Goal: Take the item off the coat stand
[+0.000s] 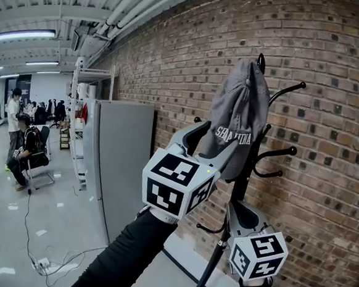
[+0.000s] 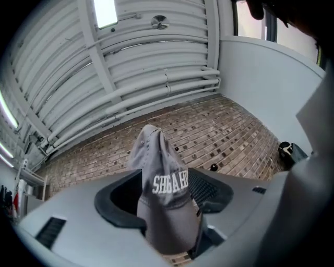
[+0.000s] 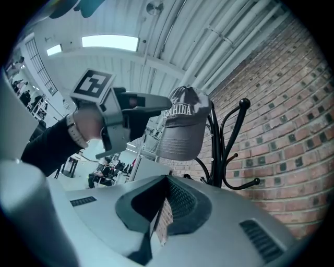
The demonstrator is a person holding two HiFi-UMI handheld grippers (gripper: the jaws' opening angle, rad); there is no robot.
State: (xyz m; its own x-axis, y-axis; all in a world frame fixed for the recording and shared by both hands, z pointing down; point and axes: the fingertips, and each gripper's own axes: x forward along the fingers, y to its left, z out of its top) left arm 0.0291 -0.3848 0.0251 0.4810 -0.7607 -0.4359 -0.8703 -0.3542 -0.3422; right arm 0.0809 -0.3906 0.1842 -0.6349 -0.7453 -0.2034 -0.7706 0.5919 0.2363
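Grey cap (image 1: pixel 236 116) hung atop the stand (image 1: pixel 241 182), between the left gripper's (image 1: pixel 214 139) spread jaws; pinching it firmly, then lifting straight up, seemed best. The right gripper's (image 1: pixel 236 209) jaws sat pressed together, empty.

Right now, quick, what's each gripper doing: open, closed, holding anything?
Left gripper: open, with the grey cap between its jaws but not clamped.
Right gripper: closed, holding nothing.

From upper left, the left gripper (image 3: pixel 166 107) reaches the grey cap (image 3: pixel 183 133) atop the black coat stand (image 3: pixel 225 148), centre frame.
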